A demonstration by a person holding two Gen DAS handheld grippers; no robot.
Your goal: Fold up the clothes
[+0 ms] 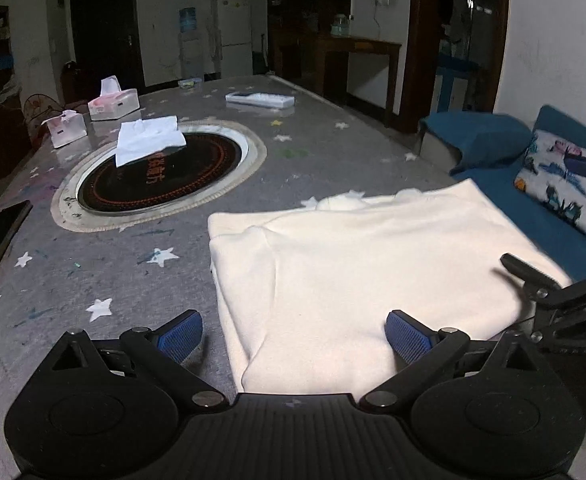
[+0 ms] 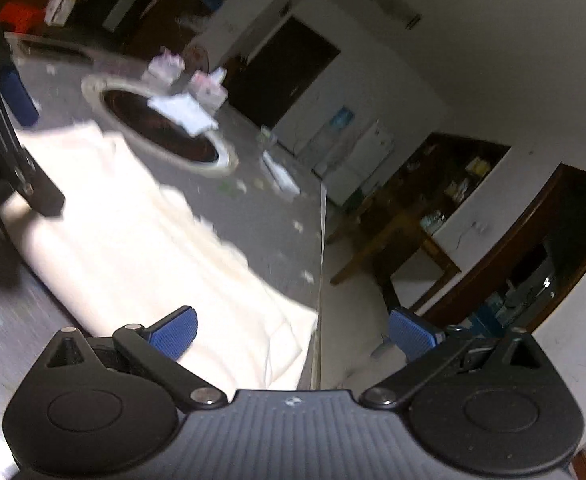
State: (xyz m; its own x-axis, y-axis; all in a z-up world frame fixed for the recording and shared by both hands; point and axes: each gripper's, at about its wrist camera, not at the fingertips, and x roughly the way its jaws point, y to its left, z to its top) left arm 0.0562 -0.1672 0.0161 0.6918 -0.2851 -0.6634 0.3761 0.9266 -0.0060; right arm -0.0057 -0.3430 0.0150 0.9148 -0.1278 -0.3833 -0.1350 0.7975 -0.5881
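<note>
At lower centre of the left wrist view, the left gripper (image 1: 294,334) spreads wide over soft cream folded clothes (image 1: 373,272) on the star-printed table (image 1: 93,280). Only the blurred right view shows the right gripper (image 2: 291,334), wide, empty.

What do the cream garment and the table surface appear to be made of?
Cream garment: looks like a soft, thick matte knit or fleece, with rounded folds and no sheen. Table surface: seemingly a glossy, hard or vinyl-like grey covering printed with stars, showing faint reflections; exact material unclear.
</note>
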